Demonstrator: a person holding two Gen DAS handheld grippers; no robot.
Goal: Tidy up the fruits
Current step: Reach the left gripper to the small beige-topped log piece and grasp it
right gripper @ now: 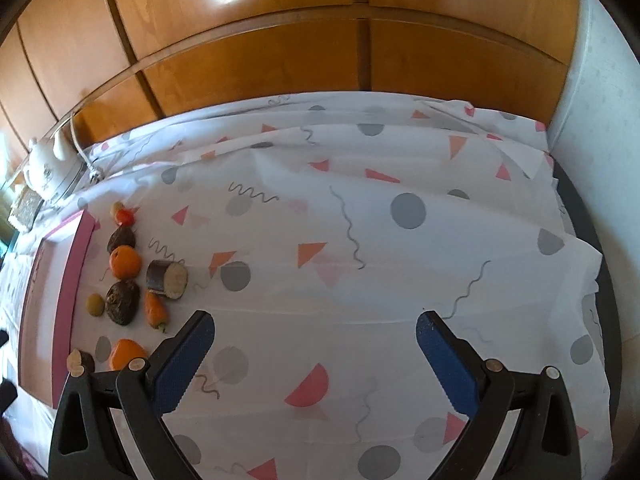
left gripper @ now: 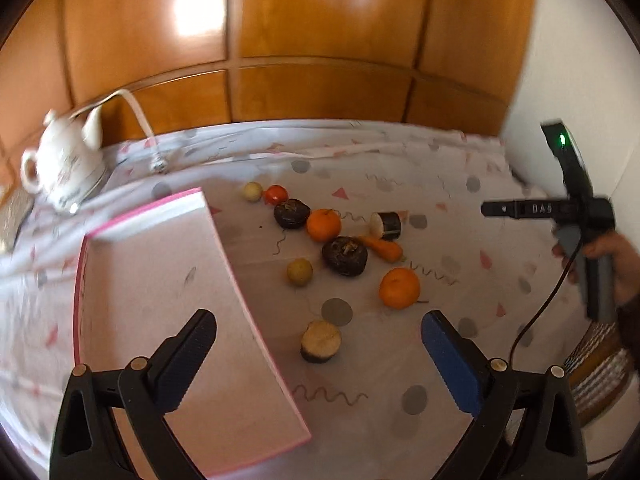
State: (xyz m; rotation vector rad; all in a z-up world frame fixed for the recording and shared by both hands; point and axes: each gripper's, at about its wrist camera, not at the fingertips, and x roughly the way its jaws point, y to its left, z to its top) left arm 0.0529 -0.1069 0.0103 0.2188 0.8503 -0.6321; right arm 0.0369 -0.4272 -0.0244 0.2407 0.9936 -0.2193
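Fruits and vegetables lie loose on the patterned cloth: two oranges (left gripper: 399, 287) (left gripper: 323, 224), two dark round fruits (left gripper: 345, 255) (left gripper: 291, 213), a carrot (left gripper: 382, 248), a small tomato (left gripper: 276, 194), two pale yellow balls (left gripper: 299, 271) (left gripper: 253, 191) and two cut dark-skinned chunks (left gripper: 321, 341) (left gripper: 386, 225). A pink-rimmed tray (left gripper: 168, 312) lies to their left. My left gripper (left gripper: 318, 336) is open, above the near chunk. My right gripper (right gripper: 312, 334) is open over bare cloth, right of the pile (right gripper: 126, 262); it also shows in the left wrist view (left gripper: 486, 209).
A white teapot (left gripper: 64, 168) with a cord stands at the back left. Wooden cabinet doors (left gripper: 320, 40) close the back, a white wall (left gripper: 580, 80) the right. The cloth-covered table (right gripper: 400, 240) stretches right of the pile. A striped object (left gripper: 596, 372) lies at the near right edge.
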